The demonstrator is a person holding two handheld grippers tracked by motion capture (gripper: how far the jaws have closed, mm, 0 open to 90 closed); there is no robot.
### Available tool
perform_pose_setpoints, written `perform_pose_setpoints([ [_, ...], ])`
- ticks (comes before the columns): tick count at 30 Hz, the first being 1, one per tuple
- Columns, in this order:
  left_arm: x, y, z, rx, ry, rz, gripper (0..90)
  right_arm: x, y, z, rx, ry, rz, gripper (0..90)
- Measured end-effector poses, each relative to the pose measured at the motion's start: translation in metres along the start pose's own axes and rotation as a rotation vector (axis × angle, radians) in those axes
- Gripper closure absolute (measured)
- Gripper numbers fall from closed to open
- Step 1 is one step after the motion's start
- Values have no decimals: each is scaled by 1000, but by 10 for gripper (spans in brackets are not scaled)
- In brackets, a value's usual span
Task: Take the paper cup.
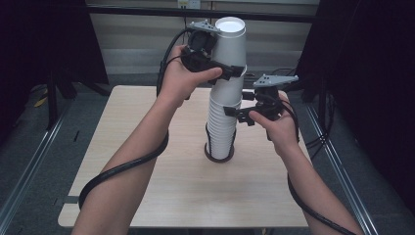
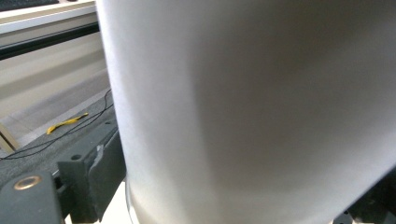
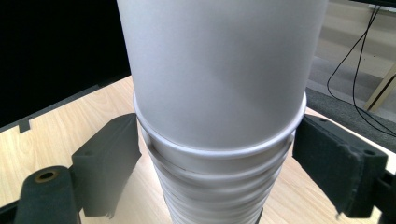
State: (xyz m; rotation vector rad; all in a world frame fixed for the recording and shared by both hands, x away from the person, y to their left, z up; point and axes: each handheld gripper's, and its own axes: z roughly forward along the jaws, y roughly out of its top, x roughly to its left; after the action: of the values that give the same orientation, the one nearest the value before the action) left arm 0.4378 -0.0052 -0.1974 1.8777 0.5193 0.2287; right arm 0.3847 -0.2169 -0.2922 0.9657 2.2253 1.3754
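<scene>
Now my left gripper (image 1: pixel 234 72) clamps the top cup (image 1: pixel 229 46), axis upright, straight above the stack (image 1: pixel 222 128) that my right gripper (image 1: pixel 234 113) pinches near the table's (image 1: pixel 147 196) middle

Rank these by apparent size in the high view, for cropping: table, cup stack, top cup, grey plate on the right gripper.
1. table
2. cup stack
3. top cup, though it sits nearer the camera, so unsure
4. grey plate
</scene>
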Motion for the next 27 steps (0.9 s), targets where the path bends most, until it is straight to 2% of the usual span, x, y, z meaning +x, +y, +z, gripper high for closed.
perform_pose_setpoints([
  [21, 1, 8, -8, -47, 8, -9, 99, -2, -2, -3, -6, 2, -1, 150],
  [27, 1, 10, -15, -57, 16, -13, 100, -2, -4, -3, -6, 5, 3, 149],
])
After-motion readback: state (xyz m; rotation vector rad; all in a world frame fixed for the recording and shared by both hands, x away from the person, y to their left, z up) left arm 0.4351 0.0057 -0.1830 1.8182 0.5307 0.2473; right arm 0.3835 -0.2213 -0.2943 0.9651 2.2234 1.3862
